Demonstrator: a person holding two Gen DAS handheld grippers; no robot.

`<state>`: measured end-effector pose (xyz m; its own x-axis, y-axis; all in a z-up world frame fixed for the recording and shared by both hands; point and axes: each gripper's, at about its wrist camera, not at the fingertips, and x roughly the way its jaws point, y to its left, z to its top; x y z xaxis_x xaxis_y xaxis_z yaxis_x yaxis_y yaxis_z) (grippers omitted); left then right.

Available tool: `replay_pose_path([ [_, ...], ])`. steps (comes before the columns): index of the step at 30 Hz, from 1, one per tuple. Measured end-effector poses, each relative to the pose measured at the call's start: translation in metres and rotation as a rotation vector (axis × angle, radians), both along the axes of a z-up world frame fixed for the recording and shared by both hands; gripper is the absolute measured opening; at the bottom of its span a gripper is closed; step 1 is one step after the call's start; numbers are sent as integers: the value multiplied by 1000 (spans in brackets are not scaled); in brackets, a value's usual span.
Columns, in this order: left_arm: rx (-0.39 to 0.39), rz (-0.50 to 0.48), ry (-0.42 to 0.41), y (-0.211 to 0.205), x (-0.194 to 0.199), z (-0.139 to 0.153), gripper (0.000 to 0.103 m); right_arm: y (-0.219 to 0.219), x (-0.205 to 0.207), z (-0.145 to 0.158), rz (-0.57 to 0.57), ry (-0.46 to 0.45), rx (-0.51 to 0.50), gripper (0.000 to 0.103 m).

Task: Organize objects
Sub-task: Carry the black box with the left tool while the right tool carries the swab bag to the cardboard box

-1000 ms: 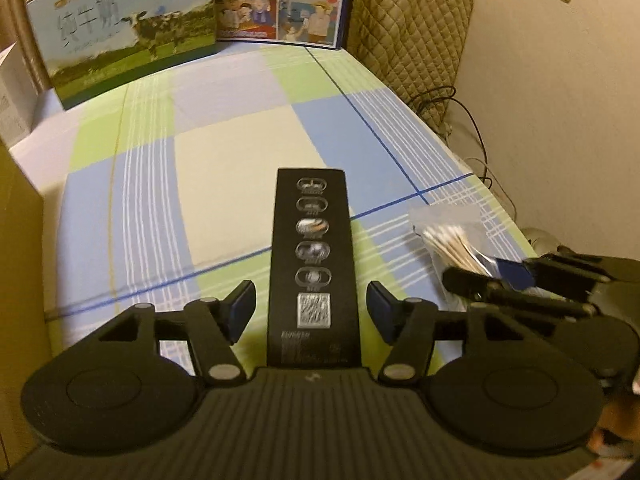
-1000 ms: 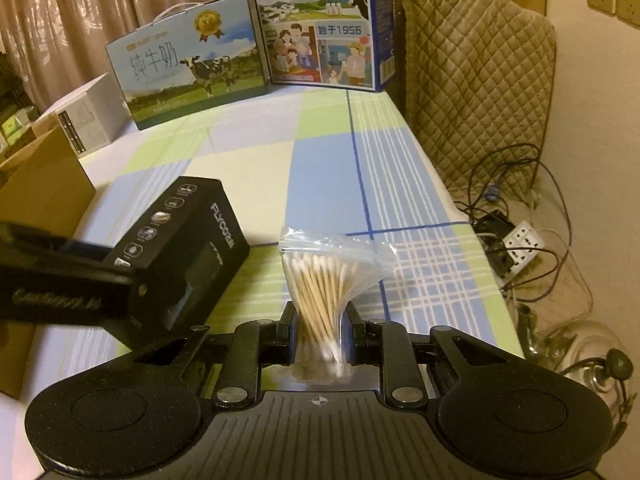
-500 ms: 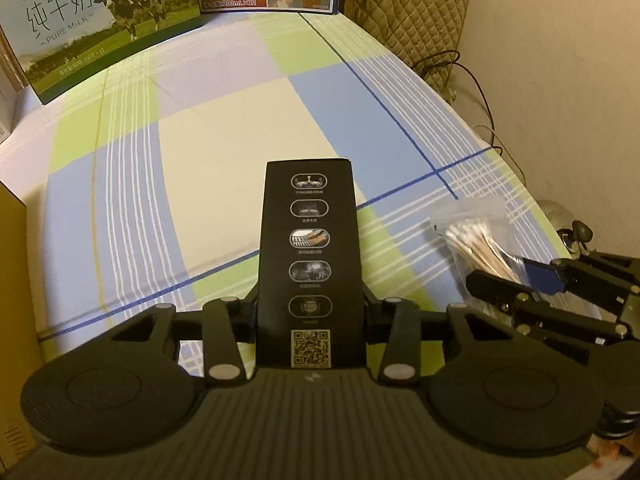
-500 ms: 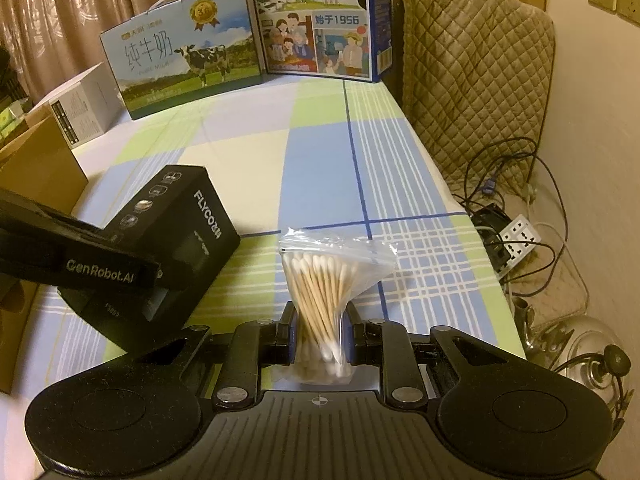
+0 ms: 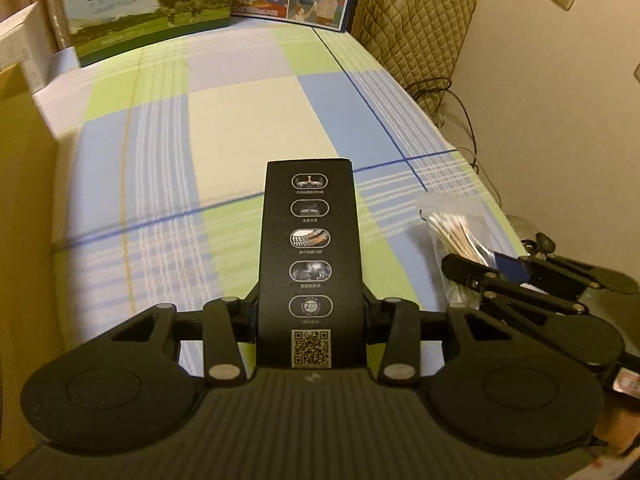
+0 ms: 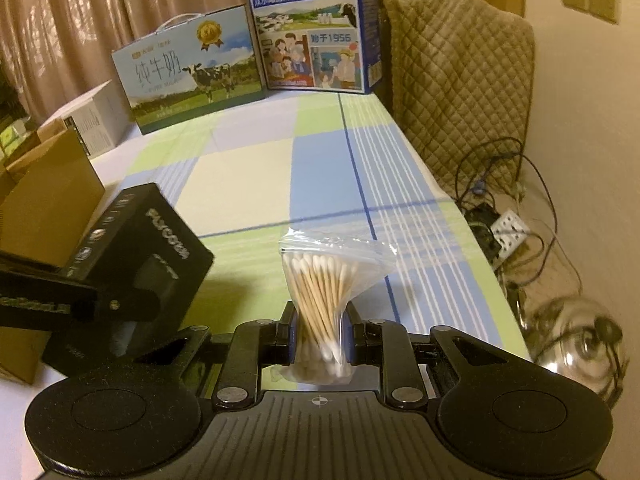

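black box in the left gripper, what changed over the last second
The left gripper was open around the black box a second ago; its fingers then closed on the box's sides and now hold it, and in the right wrist view it looks tilted up off the plaid cloth. The right gripper stayed shut on the bag of cotton swabs. The milk cartons at the back did not move.
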<state>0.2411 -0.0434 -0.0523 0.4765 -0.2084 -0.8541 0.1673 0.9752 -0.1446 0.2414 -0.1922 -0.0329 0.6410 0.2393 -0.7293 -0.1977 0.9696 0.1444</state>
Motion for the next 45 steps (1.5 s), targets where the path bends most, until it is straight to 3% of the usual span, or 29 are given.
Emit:
replay_pose_path([
  [10, -26, 41, -60, 22, -94, 37, 38, 19, -91, 35, 25, -10, 44, 18],
  [22, 12, 89, -139, 67, -182, 71, 38, 59, -171, 75, 89, -47, 55, 18],
  [34, 27, 182, -182, 132, -236, 93, 38, 123, -202, 96, 235, -97, 65, 18],
  [45, 38, 317, -210, 207, -262, 114, 38, 199, -205, 101, 399, -112, 66, 18],
])
